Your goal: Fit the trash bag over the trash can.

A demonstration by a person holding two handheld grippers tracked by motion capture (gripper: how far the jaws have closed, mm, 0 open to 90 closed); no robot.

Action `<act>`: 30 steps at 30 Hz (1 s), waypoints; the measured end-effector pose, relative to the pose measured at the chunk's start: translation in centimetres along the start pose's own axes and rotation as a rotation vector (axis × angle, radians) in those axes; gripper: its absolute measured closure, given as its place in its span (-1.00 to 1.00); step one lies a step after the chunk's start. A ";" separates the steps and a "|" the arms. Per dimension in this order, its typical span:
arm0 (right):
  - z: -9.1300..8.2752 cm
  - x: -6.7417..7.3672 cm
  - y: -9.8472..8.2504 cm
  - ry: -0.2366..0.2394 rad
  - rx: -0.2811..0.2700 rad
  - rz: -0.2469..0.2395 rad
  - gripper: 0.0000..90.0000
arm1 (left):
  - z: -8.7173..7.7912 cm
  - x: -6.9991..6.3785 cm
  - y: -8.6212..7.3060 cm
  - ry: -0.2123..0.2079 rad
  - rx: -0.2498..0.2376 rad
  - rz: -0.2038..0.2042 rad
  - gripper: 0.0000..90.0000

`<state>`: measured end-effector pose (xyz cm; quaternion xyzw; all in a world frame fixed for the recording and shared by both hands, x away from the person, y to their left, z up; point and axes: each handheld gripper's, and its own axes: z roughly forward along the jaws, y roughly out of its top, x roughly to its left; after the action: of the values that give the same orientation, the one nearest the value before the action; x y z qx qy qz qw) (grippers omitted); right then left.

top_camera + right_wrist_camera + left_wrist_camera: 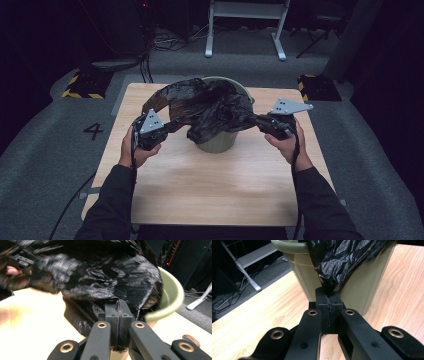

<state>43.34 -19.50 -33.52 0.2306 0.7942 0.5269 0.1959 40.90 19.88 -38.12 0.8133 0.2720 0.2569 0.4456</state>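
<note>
Both the left gripper and right gripper were clamped tight on the crinkly black plastic bag, stretched over the olive-green plastic bucket.

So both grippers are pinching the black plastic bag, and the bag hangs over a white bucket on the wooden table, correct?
Not quite: the bucket is olive green, as the left gripper view shows. The left gripper and right gripper do pinch the black plastic bag over it on the wooden table.
</note>
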 end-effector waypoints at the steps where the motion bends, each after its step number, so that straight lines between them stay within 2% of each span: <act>1: -0.3 -0.3 -0.3 0.003 -0.004 0.011 0.98 | 0.1 -0.1 0.0 -0.006 0.000 0.002 1.00; 4: -0.5 -0.8 -1.1 0.001 -0.008 0.030 0.98 | 0.5 -0.5 0.2 -0.008 0.011 0.018 1.00; 6: -0.4 -1.1 -1.6 0.015 -0.015 0.031 0.95 | 0.6 -0.7 0.3 -0.022 0.009 0.027 1.00; 8: -0.4 -1.2 -2.1 0.005 -0.018 0.035 0.88 | 0.5 -0.9 0.3 -0.039 0.001 0.032 1.00; 9: -0.5 -1.2 -2.4 0.019 -0.032 0.038 0.76 | 0.5 -1.0 0.2 -0.058 -0.005 0.036 1.00; 10: -0.6 -1.2 -2.7 0.040 -0.043 0.032 0.61 | 0.5 -1.1 0.2 -0.056 -0.002 0.038 1.00; 12: -0.6 -1.0 -2.8 0.041 -0.032 0.015 0.25 | 0.5 -1.2 0.1 -0.064 -0.003 0.036 1.00; 13: -0.6 -0.7 -2.9 0.051 -0.030 -0.003 0.14 | 0.4 -1.2 0.1 -0.060 -0.003 0.035 0.99; 15: -0.8 -0.2 -2.8 0.049 -0.032 -0.018 -0.13 | 0.4 -1.2 0.1 -0.059 -0.004 0.033 0.99; 16: -0.9 -0.1 -2.8 0.049 -0.040 -0.022 -0.20 | 0.3 -1.2 0.1 -0.058 -0.006 0.033 0.99; 19: -1.8 0.6 -2.3 0.013 -0.067 -0.042 -0.46 | 0.2 -1.4 0.1 -0.054 -0.003 0.041 0.99; 25: -3.5 1.7 -1.2 -0.009 -0.126 -0.081 -0.57 | 0.0 -1.7 0.4 -0.052 0.003 0.056 0.99; 27: -3.8 2.4 -0.8 0.004 -0.128 -0.113 -0.57 | 0.1 -1.9 0.5 -0.054 0.002 0.060 0.99; 30: -4.0 3.4 -0.2 0.047 -0.146 -0.134 -0.58 | 0.2 -2.0 0.6 -0.053 0.009 0.069 0.99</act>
<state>38.30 -20.61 -32.42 0.1495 0.7718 0.5743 0.2283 39.71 18.12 -38.05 0.8306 0.2329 0.2495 0.4399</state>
